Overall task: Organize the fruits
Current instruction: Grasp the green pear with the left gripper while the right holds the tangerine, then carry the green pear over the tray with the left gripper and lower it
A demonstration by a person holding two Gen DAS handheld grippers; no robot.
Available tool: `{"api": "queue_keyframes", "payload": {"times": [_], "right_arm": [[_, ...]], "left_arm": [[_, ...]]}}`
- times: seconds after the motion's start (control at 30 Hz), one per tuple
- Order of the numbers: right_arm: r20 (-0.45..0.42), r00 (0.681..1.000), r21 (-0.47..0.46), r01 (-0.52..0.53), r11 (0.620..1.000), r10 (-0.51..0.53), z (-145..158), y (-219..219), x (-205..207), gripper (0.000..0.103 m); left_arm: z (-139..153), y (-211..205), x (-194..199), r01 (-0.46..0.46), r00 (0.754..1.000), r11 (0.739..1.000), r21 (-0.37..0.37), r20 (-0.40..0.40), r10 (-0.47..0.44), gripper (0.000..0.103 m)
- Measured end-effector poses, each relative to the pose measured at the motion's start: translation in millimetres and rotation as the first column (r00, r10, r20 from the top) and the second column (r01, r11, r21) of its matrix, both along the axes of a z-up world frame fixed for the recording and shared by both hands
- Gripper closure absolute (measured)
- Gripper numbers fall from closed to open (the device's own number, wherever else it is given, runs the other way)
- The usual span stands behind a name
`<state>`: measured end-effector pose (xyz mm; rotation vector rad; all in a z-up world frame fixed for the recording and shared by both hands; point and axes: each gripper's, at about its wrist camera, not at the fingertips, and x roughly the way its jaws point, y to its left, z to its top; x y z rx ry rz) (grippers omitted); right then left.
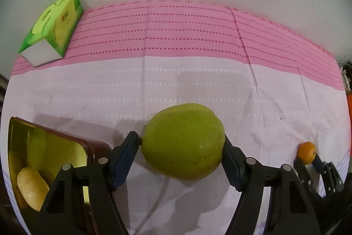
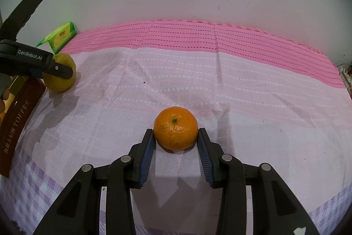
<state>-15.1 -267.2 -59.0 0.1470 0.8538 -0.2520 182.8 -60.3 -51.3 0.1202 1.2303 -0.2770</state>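
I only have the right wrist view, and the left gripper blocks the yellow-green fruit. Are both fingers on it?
Observer: Yes. The left wrist view shows the left gripper with one finger at the stem end of the green fruit and the other on the opposite side.
Operator: Is the tin open? I see only its brown side.
Observer: It is open. The tin is gold inside.
Operator: Anything in it?
Observer: One pale yellow fruit lies at its near end.

green tissue pack (image 1: pixel 52 25) by the wall, pink patterned cloth (image 1: pixel 176 85) underneath
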Motion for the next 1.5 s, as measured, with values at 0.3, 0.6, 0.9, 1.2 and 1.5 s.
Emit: {"api": "queue_keyframes", "payload": {"times": [0.3,0.6,0.9,1.2,1.5], "right_arm": [[-0.002,1.000,-0.004,0.000,1.000,0.000,-1,0,2,0.065],[-0.004,1.000,-0.010,0.000,1.000,0.000,-1,0,4,0.065],[-0.006,1.000,-0.013,-0.002,1.000,0.002,-2,0,5,0.065],[-0.007,1.000,-0.018,-0.003,1.000,0.003,-2,-1,5,0.065],[-0.009,1.000,-0.023,-0.004,1.000,0.003,-2,0,5,0.066]], "left_arm": [[8,2,-35,0.032,0.999,0.999,0.019,0.010,-0.032,0.032],[32,12,-73,0.047,0.998,0.999,-0.008,0.039,-0.047,0.032],[66,52,-100,0.003,0.996,0.999,-0.034,0.088,0.000,0.032],[80,121,-110,-0.111,0.985,0.994,-0.007,0.129,0.111,0.031],[69,181,-113,-0.223,0.969,0.975,0.018,0.112,0.220,0.032]]}}
